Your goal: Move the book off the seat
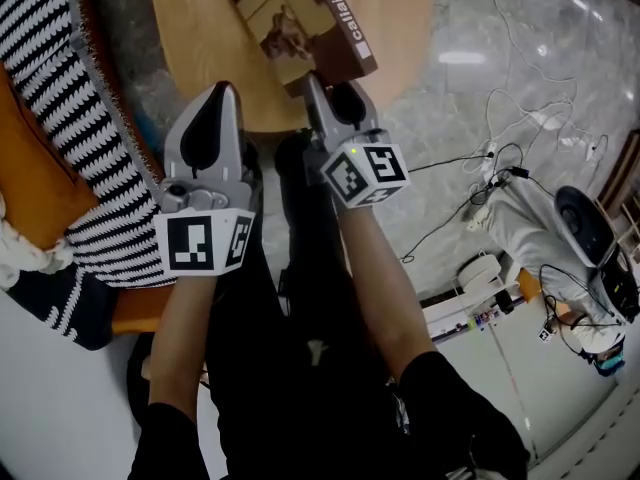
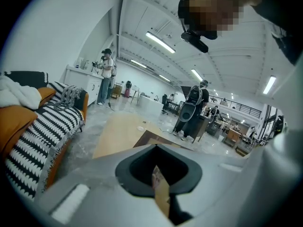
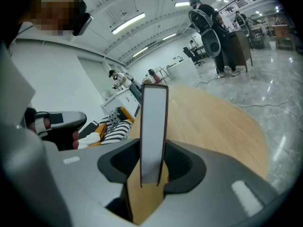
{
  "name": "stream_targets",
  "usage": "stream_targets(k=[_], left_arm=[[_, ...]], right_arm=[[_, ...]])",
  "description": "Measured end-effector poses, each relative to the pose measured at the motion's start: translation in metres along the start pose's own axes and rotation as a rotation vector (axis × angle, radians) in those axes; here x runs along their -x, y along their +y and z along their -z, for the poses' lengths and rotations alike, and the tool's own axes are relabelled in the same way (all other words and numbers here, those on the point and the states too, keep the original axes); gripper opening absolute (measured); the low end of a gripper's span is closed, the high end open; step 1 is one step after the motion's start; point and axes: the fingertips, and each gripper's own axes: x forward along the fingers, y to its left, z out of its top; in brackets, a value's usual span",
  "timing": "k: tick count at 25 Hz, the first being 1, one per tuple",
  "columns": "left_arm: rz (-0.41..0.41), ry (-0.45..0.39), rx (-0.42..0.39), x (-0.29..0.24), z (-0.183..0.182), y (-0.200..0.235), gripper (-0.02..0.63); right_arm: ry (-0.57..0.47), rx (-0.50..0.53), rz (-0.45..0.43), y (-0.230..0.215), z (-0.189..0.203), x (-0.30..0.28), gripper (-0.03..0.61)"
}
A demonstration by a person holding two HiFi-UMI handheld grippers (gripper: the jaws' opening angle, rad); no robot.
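A brown book (image 1: 305, 23) with white print on its spine lies tilted over the round wooden table (image 1: 200, 28). My right gripper (image 1: 330, 88) is shut on its near edge. In the right gripper view the book's pale page edge (image 3: 154, 126) stands upright between the jaws, above the tabletop (image 3: 213, 122). My left gripper (image 1: 222, 93) hovers at the table's near edge, left of the book, jaws together and holding nothing. In the left gripper view a dark corner of the book (image 2: 151, 138) shows beyond the jaws, on the table (image 2: 120, 134).
An orange sofa under a black-and-white striped blanket (image 1: 50, 98) stands left of the table. Cables (image 1: 500, 168) and a white machine (image 1: 585, 223) lie on the glossy floor to the right. People stand far off (image 2: 108, 74), (image 2: 191, 110).
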Motion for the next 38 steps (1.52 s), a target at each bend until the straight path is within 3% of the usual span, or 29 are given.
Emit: stream_targets(k=[6,24,32,38], left_arm=[[-0.001,0.0,0.015,0.012,0.006,0.012,0.006],[-0.002,0.029,0.009,-0.029,0.013,-0.02,0.006],[-0.009,0.009,0.026,0.022,0.027,0.027,0.006],[-0.006,0.025,0.016,-0.014,0.017,-0.01,0.006]], right_arm=[[0.037,-0.012,0.015,0.0,0.026,-0.007,0.183],[0.116,-0.06,0.042,-0.061,0.026,-0.009,0.233],[0.124,-0.036,0.041,-0.015,0.074,-0.012,0.259],[0.131,-0.064,0.043,-0.053,0.041,-0.006,0.273]])
